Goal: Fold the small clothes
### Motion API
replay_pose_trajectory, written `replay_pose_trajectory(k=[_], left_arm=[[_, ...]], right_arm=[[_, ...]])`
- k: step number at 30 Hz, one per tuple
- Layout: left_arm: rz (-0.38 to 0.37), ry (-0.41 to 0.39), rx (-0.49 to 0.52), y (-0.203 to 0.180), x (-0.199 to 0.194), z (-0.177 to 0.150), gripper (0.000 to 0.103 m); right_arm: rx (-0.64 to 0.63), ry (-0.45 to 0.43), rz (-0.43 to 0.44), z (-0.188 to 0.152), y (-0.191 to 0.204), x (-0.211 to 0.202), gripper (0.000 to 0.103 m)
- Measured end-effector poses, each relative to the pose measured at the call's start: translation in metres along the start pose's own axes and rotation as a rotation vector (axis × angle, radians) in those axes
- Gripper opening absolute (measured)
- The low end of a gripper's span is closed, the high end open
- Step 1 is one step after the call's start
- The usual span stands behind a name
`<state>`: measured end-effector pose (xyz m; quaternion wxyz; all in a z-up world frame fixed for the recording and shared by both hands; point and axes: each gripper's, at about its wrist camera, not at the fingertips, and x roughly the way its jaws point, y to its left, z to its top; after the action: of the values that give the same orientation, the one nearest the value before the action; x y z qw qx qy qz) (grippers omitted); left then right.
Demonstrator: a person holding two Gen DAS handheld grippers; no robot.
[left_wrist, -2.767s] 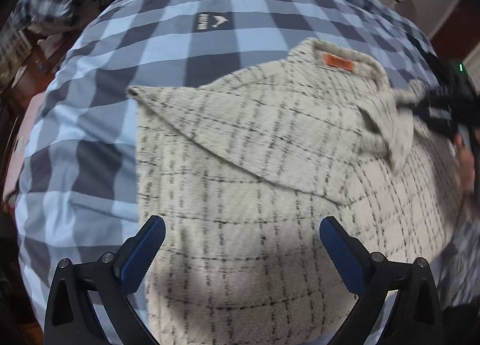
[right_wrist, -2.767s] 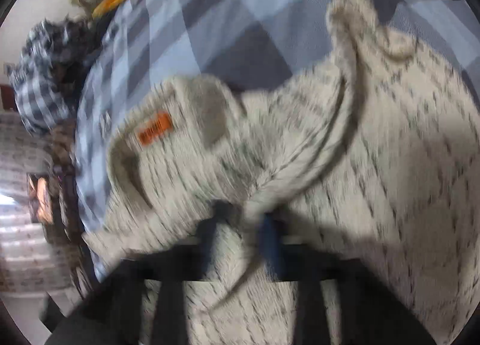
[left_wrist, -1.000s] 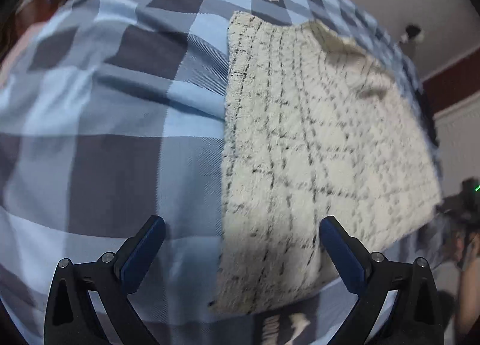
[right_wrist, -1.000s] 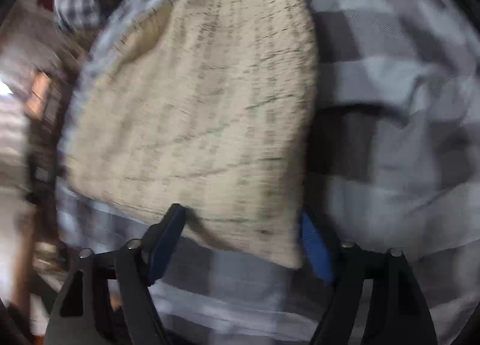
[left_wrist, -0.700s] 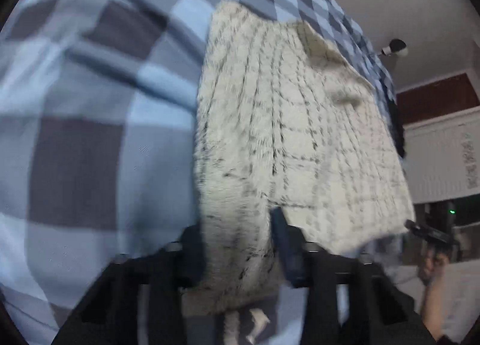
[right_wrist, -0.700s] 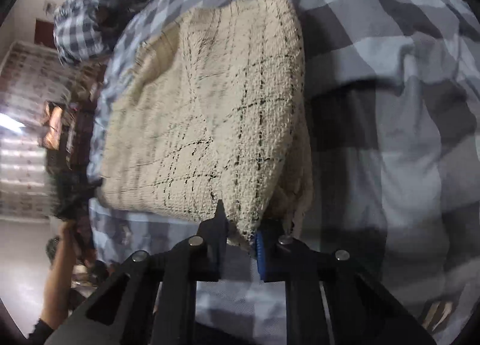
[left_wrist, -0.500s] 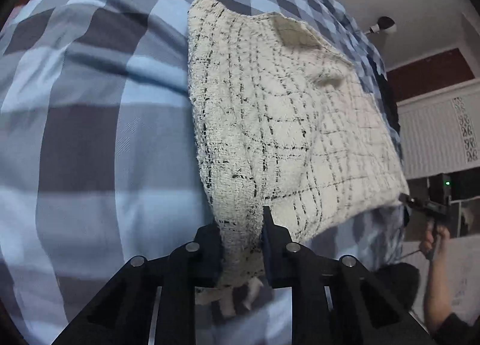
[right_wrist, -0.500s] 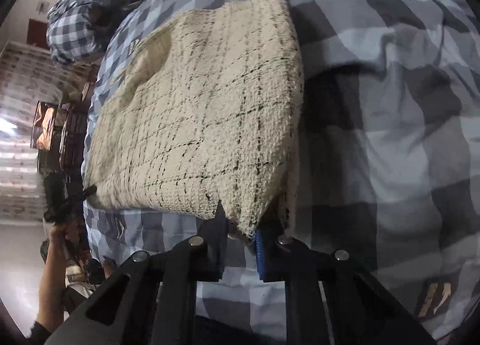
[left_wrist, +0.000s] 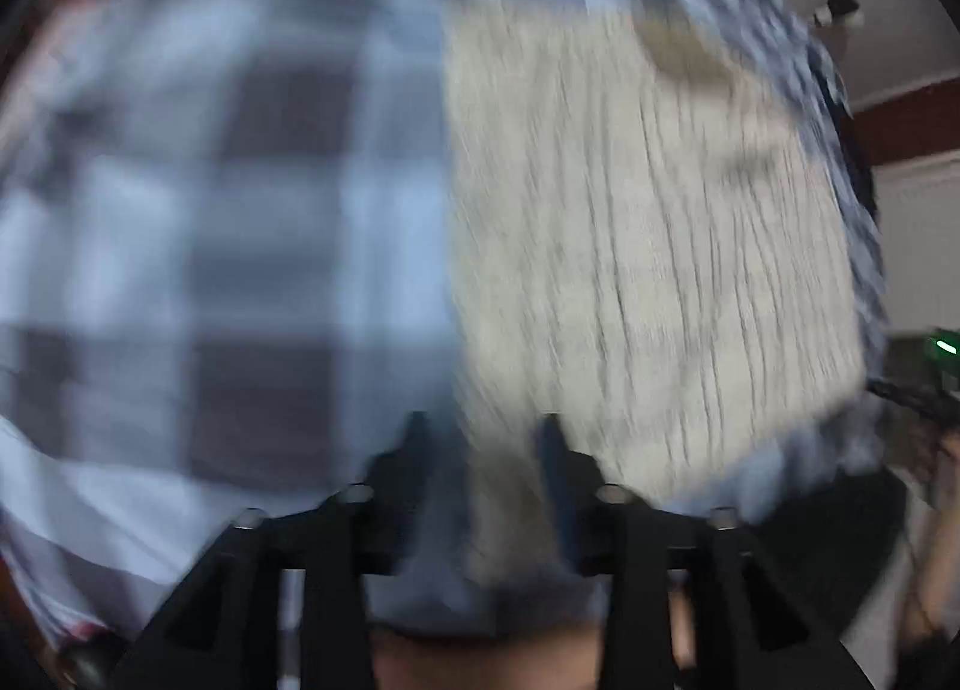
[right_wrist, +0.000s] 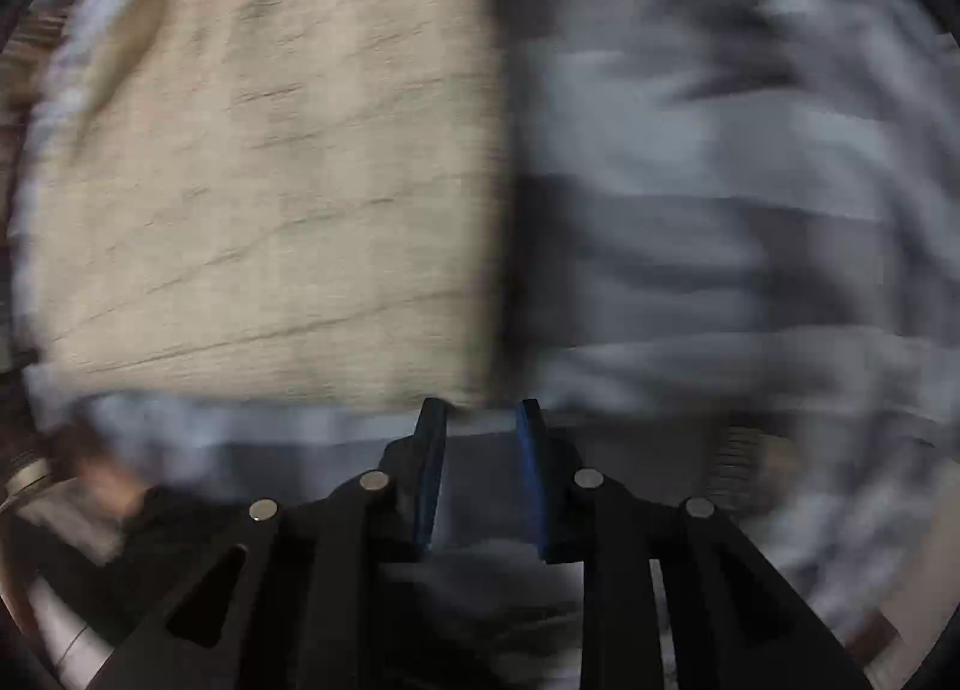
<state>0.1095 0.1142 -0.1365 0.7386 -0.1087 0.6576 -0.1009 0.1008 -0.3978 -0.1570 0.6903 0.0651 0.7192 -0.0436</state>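
Note:
Both views are motion-blurred. A cream checked knit garment (left_wrist: 648, 246) lies folded on a blue-and-grey checked bedspread (left_wrist: 240, 210). My left gripper (left_wrist: 483, 438) holds the garment's near left corner between narrowly spaced jaws. In the right wrist view the garment (right_wrist: 270, 168) fills the left half. My right gripper (right_wrist: 480, 420) sits at its near right corner with jaws slightly apart; the cloth edge is just past the tips and nothing shows between them.
The bedspread (right_wrist: 720, 210) stretches to the right of the garment. The bed's near edge runs just under both grippers. The other gripper's green light (left_wrist: 942, 345) and a hand show at the far right. A dark red wall strip (left_wrist: 900, 126) lies beyond the bed.
Both grippers shut on the garment's near corners and lifted them. Now the garment lies flatter, both views have swung fast, and the right jaws have parted off the cloth.

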Motion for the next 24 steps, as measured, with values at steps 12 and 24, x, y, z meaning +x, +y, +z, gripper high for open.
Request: replay_pose_trajectory(k=[12, 24], left_arm=[[0.083, -0.271, 0.032, -0.045, 0.001, 0.104, 0.103], [0.155, -0.095, 0.182, -0.073, 0.085, 0.132, 0.016]], right_arm=[[0.138, -0.416, 0.251, 0.086, 0.117, -0.072, 0.070], [0.168, -0.455, 0.091, 0.102, 0.117, -0.029, 0.070]])
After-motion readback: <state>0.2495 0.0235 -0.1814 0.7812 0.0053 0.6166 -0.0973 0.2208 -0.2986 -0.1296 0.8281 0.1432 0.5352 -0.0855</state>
